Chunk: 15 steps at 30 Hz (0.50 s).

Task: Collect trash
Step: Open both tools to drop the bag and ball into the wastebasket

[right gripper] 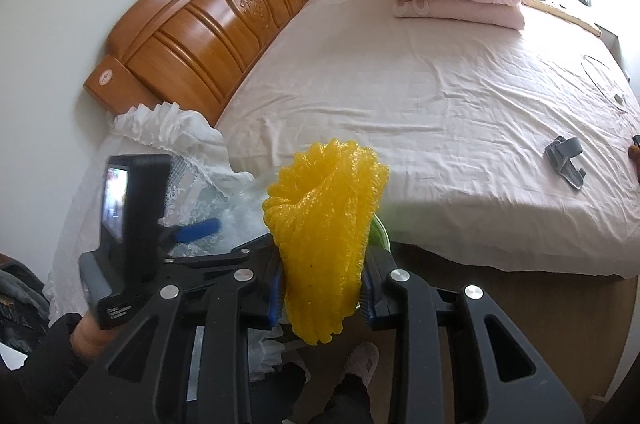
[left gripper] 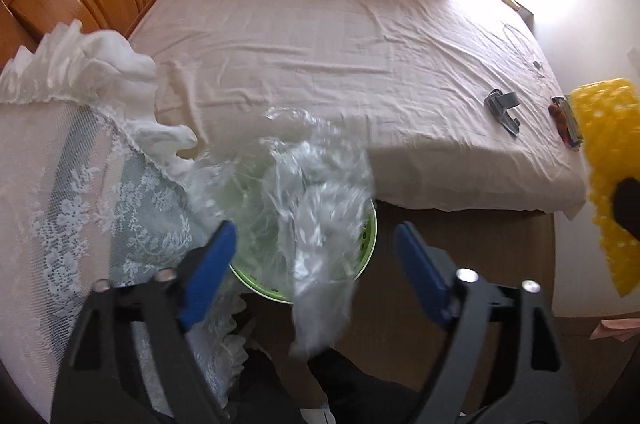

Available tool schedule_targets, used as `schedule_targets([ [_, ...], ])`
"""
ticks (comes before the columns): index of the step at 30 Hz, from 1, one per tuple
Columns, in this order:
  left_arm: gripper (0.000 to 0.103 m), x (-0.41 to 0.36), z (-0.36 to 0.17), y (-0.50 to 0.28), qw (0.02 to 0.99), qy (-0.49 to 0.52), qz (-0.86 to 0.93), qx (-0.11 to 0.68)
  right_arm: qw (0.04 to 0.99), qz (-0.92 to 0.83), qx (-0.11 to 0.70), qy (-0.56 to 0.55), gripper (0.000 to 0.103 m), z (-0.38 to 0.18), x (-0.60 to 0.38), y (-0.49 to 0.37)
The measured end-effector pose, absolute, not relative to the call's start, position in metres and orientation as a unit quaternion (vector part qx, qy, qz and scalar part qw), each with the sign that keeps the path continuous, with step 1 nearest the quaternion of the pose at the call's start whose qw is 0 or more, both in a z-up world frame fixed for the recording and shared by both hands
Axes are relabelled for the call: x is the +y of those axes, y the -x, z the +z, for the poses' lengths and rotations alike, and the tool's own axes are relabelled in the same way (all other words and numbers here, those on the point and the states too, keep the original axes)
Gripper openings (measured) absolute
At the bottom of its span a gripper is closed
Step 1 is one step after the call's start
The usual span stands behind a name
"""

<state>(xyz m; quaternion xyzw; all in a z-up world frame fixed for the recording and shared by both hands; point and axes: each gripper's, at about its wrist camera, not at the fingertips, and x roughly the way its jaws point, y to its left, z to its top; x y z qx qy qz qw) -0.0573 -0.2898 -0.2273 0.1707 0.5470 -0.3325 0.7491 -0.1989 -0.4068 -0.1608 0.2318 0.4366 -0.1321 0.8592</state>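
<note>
The round light-green plastic basket (left gripper: 366, 244) was largely covered by motion-blurred crumpled clear plastic film (left gripper: 316, 184), the yellow foam netting (left gripper: 612, 180) was cut off by the left view's right edge, and a small brown object (right gripper: 635, 153) was clipped beyond recognition.

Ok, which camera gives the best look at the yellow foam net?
The right wrist view: the yellow foam net stands centre frame, clamped between the right gripper's jaws, its ribbed mesh showing top to bottom. The left wrist view catches only a blurred part of it at the right edge, cut off by the frame.
</note>
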Motion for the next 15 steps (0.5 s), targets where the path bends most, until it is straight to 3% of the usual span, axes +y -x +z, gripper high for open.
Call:
schedule_targets([
  [10,0.095,-0.227,-0.18,0.061,0.79,-0.137,-0.301,0.517,0.837,-0.091,0.485,-0.236,0.035,-0.223,-0.397,0.147],
  [12,0.095,-0.208,-0.168,0.061,0.801,-0.123,-0.288,0.511,0.832,-0.082,0.498,-0.232,0.046,-0.239,-0.389,0.134],
  [14,0.095,-0.189,-0.158,0.059,0.808,-0.106,-0.276,0.509,0.823,-0.081,0.511,-0.235,0.081,-0.257,-0.38,0.122],
  [15,0.095,-0.182,-0.154,0.058,0.811,-0.101,-0.272,0.508,0.819,-0.084,0.515,-0.239,0.086,-0.263,-0.377,0.118],
])
